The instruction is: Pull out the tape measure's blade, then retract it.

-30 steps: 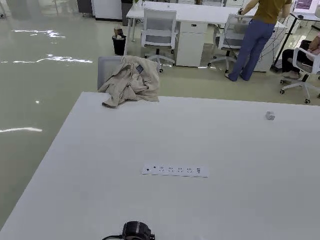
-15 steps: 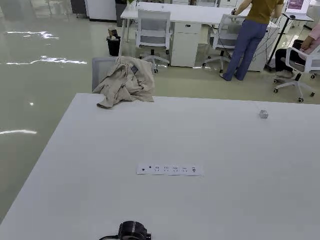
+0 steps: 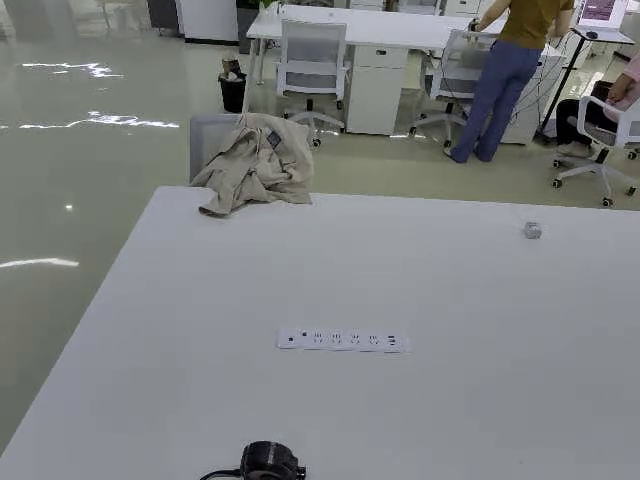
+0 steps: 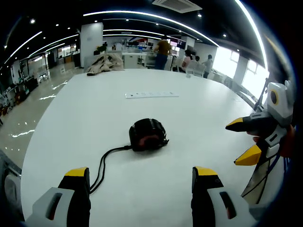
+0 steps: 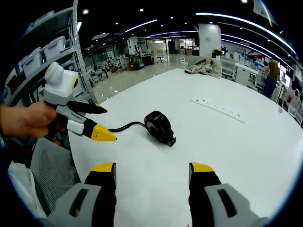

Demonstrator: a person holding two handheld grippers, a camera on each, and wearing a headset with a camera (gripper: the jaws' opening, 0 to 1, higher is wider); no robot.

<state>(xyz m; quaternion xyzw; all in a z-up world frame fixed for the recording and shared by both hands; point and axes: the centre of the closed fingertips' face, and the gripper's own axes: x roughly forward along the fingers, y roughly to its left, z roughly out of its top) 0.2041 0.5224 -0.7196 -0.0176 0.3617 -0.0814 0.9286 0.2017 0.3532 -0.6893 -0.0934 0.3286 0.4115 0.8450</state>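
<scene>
A black tape measure [image 3: 270,462] lies at the near edge of the white table [image 3: 450,290], blade fully inside. In the left gripper view the tape measure [image 4: 147,135] shows a reddish face, and its black cord [image 4: 101,163] trails toward my left gripper [image 4: 141,182], which is open and a short way in front of it. The right gripper [image 4: 235,143] enters from the right, also open. In the right gripper view the tape measure [image 5: 160,126] lies ahead of my open right gripper [image 5: 152,169], untouched. The left gripper [image 5: 106,124], held in a hand, hovers to its left.
A white power strip [image 3: 343,341] lies mid-table. A small grey object [image 3: 532,231] sits at the far right. A beige jacket [image 3: 255,163] hangs over a chair at the far edge. Beyond are desks, chairs and a standing person [image 3: 505,75].
Only the head camera has shifted slightly; the tape measure and the other things on the table lie where they were.
</scene>
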